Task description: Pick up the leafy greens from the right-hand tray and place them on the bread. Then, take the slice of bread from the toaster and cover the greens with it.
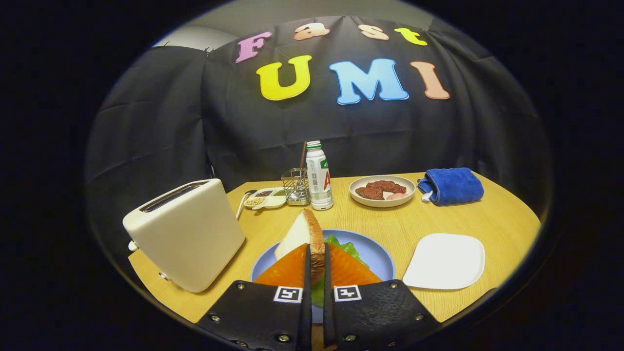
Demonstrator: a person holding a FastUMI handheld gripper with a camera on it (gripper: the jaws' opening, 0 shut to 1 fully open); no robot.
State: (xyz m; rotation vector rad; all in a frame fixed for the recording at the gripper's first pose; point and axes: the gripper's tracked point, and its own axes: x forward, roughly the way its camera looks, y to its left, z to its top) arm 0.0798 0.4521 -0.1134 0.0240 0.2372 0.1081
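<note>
Toaster (187,234) left of plate (375,253).

Riding on the gripper (317,273) itself, looking forward along the two fingers clamped on the bread slice (304,239). Sitting low and close over the blue plate (375,253), angled slightly down across the wooden table (487,214). Facing the black cloth wall at the far edge, toaster (187,234) near on the left, white tray (444,261) near on the right.

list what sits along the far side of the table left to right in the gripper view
divided snack dish → wire holder → white bottle → plate of meat → blue towel. Nearer, the gripper holds the bread slice.
</note>
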